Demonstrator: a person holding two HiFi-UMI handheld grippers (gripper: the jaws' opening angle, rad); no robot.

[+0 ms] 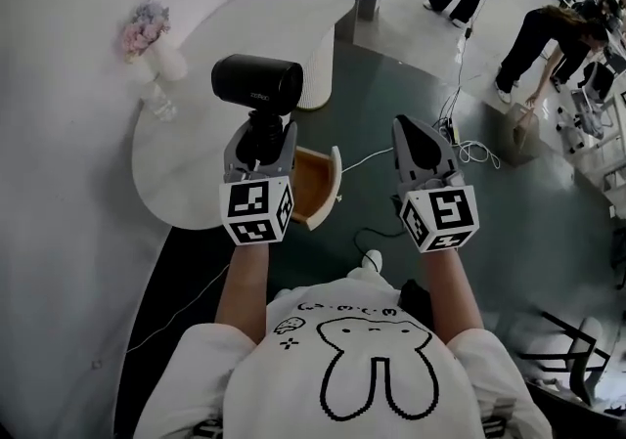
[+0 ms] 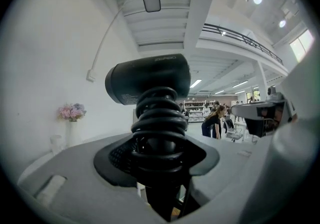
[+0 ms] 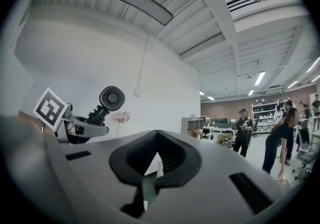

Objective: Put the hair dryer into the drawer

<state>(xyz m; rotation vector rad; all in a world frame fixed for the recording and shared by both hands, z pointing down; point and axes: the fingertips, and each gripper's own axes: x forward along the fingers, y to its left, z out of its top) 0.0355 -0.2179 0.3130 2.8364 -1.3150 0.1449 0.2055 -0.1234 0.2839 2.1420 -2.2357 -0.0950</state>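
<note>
Hair dryer (image 1: 256, 85): held upright left of frame centre, above the open drawer (image 1: 315, 183) in the picture. Its cord-wrapped handle is clamped in the left tool (image 1: 261, 139). Judged rigid, smooth-shelled and top-heavy; best gripped at the handle, near the barrel. Right tool (image 1: 411, 131): closed, nothing held.

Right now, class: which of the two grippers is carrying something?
The left gripper: its fingers clamp the cord-wrapped handle of the black hair dryer. The right gripper has nothing between its fingers.
</note>
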